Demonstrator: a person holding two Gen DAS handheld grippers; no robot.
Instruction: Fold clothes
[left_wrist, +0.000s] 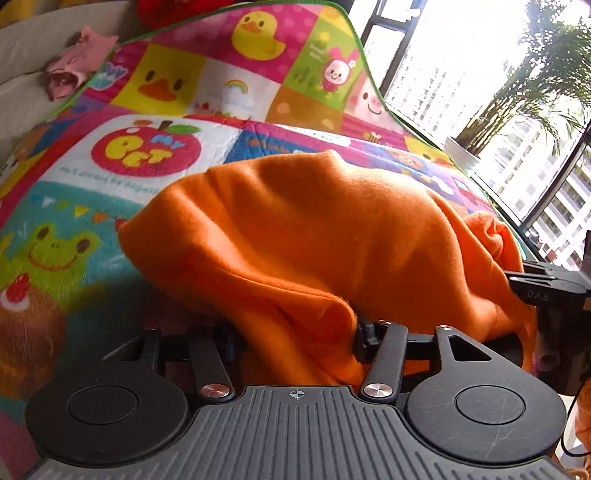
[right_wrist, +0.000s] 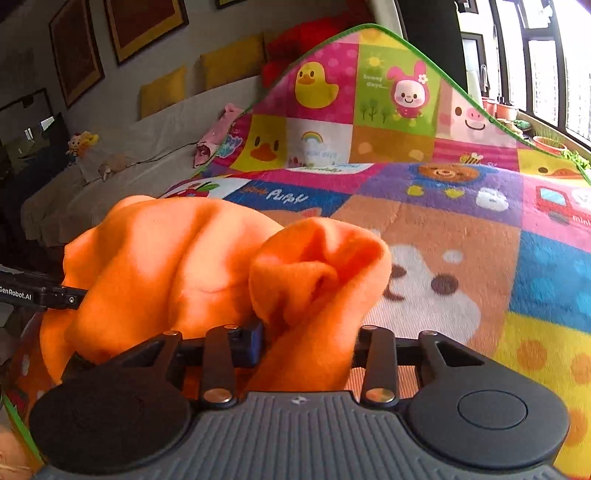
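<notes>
Orange fleece garment (left_wrist: 295, 236): bunched and humped in the near part of the play mat (left_wrist: 110, 206), raised off it along its near edge, where both grippers have it. Its exact kind cannot be told from the folds.

Left gripper (left_wrist: 299, 339): near edge of the garment gathered between its jaws; fabric drapes over the fingers and hides the pads. Jaws narrow, closed on the cloth.

Right gripper (right_wrist: 306, 343): a rolled fold of the same garment (right_wrist: 207, 266) pinched between its jaws, blue pad of one finger (right_wrist: 255, 343) showing against the fabric. Jaws narrow, gripping. In the left wrist view this gripper enters from the right edge (left_wrist: 546, 288), touching the garment's right side.

Play mat (right_wrist: 480, 258): fleecy, patchwork of cartoon squares (ducks, frog, apple, bear, dog face), green piping; far end turned up against the sofa back.

Sofa (right_wrist: 129, 155): pale cover, behind and left of the mat. Carries a small pink garment (left_wrist: 79, 59) at the mat's far left edge, yellow cushions (right_wrist: 229, 59), a red cushion (right_wrist: 306, 37) and small soft toys (right_wrist: 83, 142).

Window (left_wrist: 480, 74): right of the mat; potted palm (left_wrist: 535, 74) on the sill, tower blocks outside.

Framed pictures (right_wrist: 110, 33): on the wall above the sofa.
</notes>
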